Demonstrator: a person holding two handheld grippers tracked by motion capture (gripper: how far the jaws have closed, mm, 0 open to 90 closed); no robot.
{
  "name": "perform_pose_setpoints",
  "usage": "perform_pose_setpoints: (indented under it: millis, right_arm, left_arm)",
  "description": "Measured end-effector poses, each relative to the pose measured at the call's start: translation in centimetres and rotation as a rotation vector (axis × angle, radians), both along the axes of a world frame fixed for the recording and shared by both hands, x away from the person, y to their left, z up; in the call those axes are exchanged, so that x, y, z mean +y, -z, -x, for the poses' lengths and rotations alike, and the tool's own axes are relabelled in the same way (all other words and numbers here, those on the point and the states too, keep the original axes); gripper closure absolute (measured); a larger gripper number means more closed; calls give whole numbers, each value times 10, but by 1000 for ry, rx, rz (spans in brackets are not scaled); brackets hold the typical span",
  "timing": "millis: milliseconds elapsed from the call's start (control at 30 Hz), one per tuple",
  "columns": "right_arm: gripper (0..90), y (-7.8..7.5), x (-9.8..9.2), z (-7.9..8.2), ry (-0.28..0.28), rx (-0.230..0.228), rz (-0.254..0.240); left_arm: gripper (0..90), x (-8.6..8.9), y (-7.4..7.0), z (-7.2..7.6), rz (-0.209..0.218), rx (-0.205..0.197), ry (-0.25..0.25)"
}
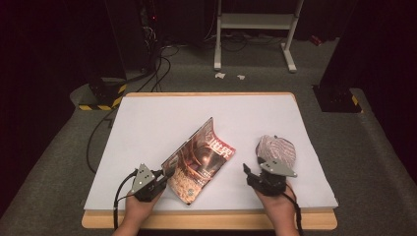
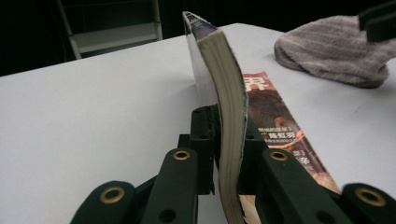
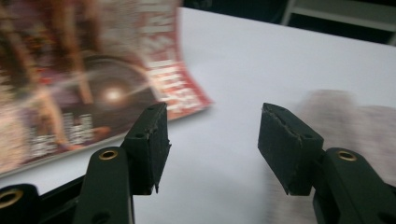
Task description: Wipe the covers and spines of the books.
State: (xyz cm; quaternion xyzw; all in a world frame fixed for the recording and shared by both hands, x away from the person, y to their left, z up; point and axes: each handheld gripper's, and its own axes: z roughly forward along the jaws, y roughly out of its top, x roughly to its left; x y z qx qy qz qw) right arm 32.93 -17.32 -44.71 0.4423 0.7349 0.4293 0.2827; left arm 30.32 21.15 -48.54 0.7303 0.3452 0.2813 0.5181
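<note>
A thick magazine [image 1: 199,157] with a red-brown cover lies on the white table sheet [image 1: 147,123], its left edge lifted so it tilts up. My left gripper [image 1: 164,175] is shut on that lifted edge. In the left gripper view its jaws [image 2: 229,140] clamp the block of pages [image 2: 229,84], which stands upright and curves. My right gripper [image 1: 252,172] hovers right of the magazine, just in front of a crumpled grey cloth [image 1: 277,150]. In the right gripper view it [image 3: 212,135] is open over bare sheet, with the blurred magazine [image 3: 84,79] left and the cloth [image 3: 345,121] right.
The wooden table edge [image 1: 206,221] runs along the near side. Past the table's far edge a white metal stand [image 1: 255,29] and black cables [image 1: 157,69] sit on grey carpet. The cloth [image 2: 334,49] lies behind the magazine in the left gripper view.
</note>
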Motion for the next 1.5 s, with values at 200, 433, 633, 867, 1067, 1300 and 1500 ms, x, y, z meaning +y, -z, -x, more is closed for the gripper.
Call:
perform_pose_setpoints:
  millis: [200,433,633,867,1067,1300,1500]
  right_arm:
    - [297,-2,-41,-20,171,21,41]
    - [257,39,-53,-68,206,290,59]
    - [553,47,-52,-75,183,308,117]
    - [687,44,-56,-70,156,246,67]
    - [685,7,-32,-60,103,93,34]
    - [677,-38,10,-67,-10,-12,-10]
    - [673,-55,54,-85,-89,-54,8]
  left_arm:
    - [807,-2,0,0,-39,-18,9]
    - [807,-1,2,1,-21,-29,31]
    - [809,-3,2,4,-20,-66,65]
    - [809,-3,2,4,-14,-71,73]
    - [812,-2,4,3,-1,-69,74]
    - [823,0,4,2,-12,-79,83]
    - [826,2,4,3,-21,-96,102]
